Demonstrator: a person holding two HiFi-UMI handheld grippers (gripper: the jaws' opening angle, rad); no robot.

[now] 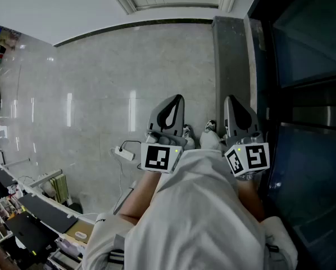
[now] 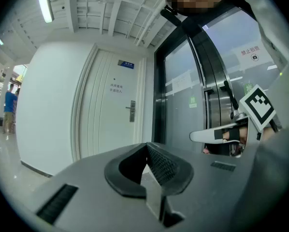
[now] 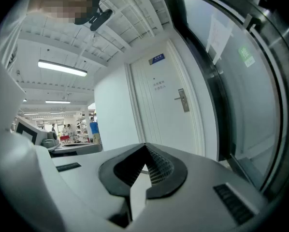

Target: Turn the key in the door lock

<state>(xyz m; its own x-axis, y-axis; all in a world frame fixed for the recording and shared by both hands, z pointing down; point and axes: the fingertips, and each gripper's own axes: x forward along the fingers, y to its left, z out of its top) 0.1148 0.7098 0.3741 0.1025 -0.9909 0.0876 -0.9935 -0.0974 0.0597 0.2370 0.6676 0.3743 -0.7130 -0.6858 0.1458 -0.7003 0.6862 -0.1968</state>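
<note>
Holding both tools (image 2: 147,146) (image 3: 145,149) closed — door lock (image 3: 183,100) barely discernible

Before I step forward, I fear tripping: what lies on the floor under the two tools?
Shoes show between the left tool and right tool; a white power strip lies left on the tiles. The white garment covers the nearer floor.

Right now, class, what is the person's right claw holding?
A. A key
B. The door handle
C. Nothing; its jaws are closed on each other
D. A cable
C: in the right gripper view the right claw has its jaws meeting tip to tip with nothing between them, and the door handle stands well beyond them.
</note>
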